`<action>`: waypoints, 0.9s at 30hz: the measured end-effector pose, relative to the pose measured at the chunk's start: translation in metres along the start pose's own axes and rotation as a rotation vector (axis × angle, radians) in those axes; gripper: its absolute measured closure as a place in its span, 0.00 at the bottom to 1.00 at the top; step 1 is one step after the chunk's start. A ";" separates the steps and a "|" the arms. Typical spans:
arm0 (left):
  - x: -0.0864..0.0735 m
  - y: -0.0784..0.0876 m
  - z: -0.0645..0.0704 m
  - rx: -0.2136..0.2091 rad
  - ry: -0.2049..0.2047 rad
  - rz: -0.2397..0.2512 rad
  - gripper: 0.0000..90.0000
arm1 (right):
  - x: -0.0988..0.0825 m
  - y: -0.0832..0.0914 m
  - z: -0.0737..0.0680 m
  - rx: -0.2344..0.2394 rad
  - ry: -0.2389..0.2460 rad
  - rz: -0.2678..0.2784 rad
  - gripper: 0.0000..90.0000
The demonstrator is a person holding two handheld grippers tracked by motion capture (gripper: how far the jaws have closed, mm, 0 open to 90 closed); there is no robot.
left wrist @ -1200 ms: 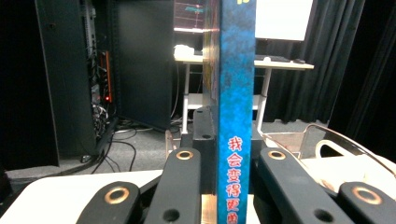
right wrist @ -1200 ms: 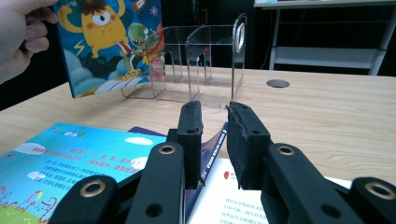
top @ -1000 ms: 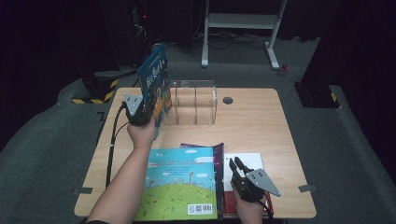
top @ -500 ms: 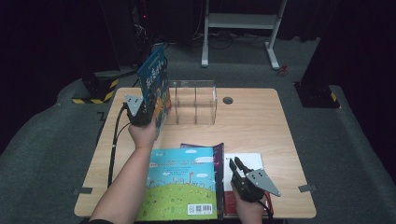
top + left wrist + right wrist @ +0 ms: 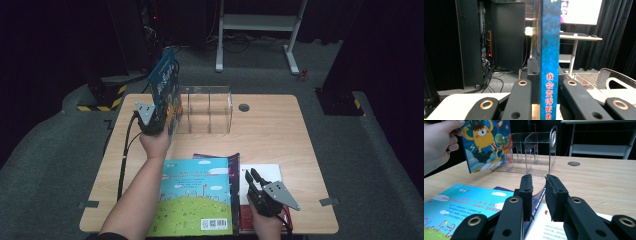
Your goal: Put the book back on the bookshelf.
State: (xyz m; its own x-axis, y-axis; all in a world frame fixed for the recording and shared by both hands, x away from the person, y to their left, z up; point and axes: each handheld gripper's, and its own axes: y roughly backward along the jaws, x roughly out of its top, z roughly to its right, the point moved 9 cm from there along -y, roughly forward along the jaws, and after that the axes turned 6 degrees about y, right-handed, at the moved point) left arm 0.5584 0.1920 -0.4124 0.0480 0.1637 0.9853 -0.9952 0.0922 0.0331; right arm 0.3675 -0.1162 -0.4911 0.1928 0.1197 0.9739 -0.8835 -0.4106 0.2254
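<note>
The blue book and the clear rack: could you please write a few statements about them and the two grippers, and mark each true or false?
1. The left gripper holds the blue book upright. True.
2. The blue book lies flat on the table. False: it is raised on edge beside the clear rack.
3. The clear rack already holds two books. False: its slots are empty.
4. The right gripper rests by the open book at the near edge. True.
5. A green-and-blue book lies flat near the person. True.
</note>
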 end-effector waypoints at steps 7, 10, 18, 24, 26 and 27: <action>-0.004 -0.001 0.003 -0.001 -0.006 0.017 0.92 | 0.000 0.000 0.000 0.002 -0.002 0.000 0.84; -0.007 0.000 0.004 0.004 -0.015 0.029 0.92 | 0.000 0.000 0.000 0.001 -0.002 0.000 0.84; -0.016 0.007 0.008 -0.005 -0.037 0.037 0.92 | 0.001 0.001 0.001 0.002 -0.002 0.004 0.84; -0.021 0.013 0.005 -0.005 -0.022 0.024 0.91 | 0.001 0.001 0.000 0.002 -0.003 0.005 0.84; -0.023 0.015 0.001 -0.004 -0.005 0.020 0.91 | 0.001 0.001 0.000 0.001 -0.001 0.006 0.84; -0.024 0.016 0.000 -0.004 -0.005 0.015 0.91 | 0.001 0.001 0.000 0.002 -0.002 0.006 0.84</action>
State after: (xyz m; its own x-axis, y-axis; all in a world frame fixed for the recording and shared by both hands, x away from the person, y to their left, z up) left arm 0.5417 0.1898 -0.4356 0.0325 0.1599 0.9866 -0.9955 0.0936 0.0176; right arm 0.3669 -0.1166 -0.4894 0.1889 0.1153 0.9752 -0.8839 -0.4128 0.2200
